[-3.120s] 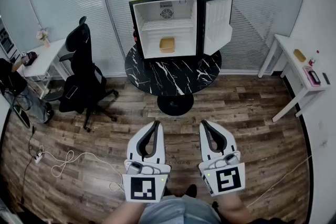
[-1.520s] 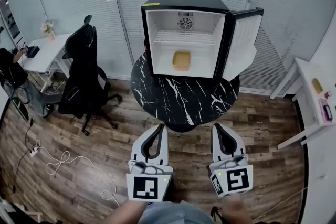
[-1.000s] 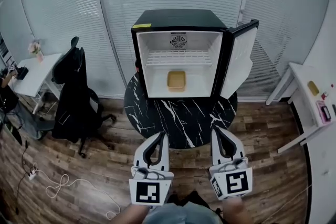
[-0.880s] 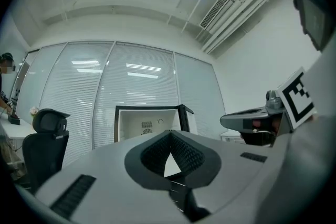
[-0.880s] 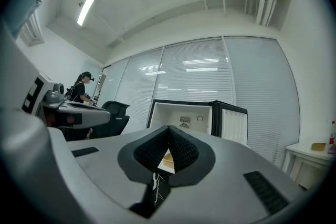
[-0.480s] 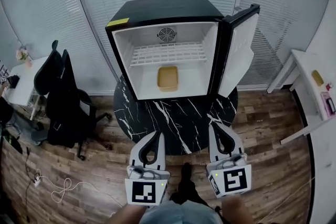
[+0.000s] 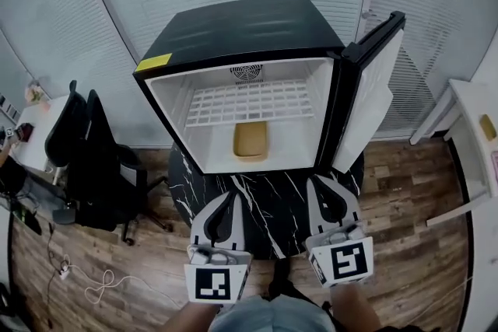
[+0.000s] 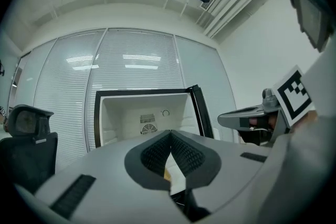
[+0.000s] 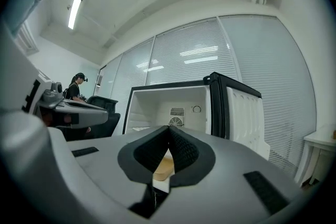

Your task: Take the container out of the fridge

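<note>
Reaching the container (image 7: 250, 141) well starts with opening up: it sits on the floor of the fridge (image 7: 241, 19), under the wire shelf (image 7: 250, 101) and near the middle. My judgement is that whichever tongs go in should spread wide before they cross the fridge's front edge, then come in level and low enough to clear the shelf. From the left, the office chair (image 7: 78, 144) stands well clear of the path. The left tongs (image 7: 233, 195) hang at the near edge of the round black counter (image 7: 268, 202), tips pressed together with nothing between them. The right tongs (image 7: 315, 181) beside them are likewise pinched closed and empty. The door (image 7: 373, 101) is swung out on the right, and the right tongs should keep off it. Only the head view shows the container's whole outline and its place in the fridge. The left gripper view gives just a thin yellowish sliver of it below the closed tips. The right gripper view shows a wider piece — and also a person (image 9: 79, 86) upright beyond the chair, of whom the head view catches only a scrap at its left edge.
</note>
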Demonstrator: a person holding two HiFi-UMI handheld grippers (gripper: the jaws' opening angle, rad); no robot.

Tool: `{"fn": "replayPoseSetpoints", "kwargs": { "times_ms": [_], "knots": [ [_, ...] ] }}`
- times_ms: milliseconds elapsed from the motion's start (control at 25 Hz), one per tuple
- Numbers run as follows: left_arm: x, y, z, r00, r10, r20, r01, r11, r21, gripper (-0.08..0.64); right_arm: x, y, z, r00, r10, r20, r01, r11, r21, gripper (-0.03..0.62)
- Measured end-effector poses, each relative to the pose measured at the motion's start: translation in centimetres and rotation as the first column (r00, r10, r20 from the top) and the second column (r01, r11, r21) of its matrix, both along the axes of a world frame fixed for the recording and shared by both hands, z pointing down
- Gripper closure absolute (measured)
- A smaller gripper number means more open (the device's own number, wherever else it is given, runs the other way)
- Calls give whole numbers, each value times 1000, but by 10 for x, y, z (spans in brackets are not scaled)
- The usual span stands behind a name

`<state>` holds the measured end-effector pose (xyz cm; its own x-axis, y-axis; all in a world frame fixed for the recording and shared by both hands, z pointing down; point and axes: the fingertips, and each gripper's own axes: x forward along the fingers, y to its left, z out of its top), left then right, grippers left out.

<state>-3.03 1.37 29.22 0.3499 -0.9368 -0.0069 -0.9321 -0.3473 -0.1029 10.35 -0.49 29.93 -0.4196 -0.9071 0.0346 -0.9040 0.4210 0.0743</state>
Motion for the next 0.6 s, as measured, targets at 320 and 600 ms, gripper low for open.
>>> {"fn": "replayPoseSetpoints", "kwargs": {
  "times_ms": [320, 600],
  "knots": [
    [-5, -42, -22, 997, -82, 13, 82, 996, 47, 546, -13, -56, -18, 995, -96, 11, 95, 994, 46, 578],
    [-28, -48, -23, 987, -160, 24, 159, 986, 50, 546, -26, -76, -28, 991, -136, 17, 134, 988, 79, 578]
  ]
}}
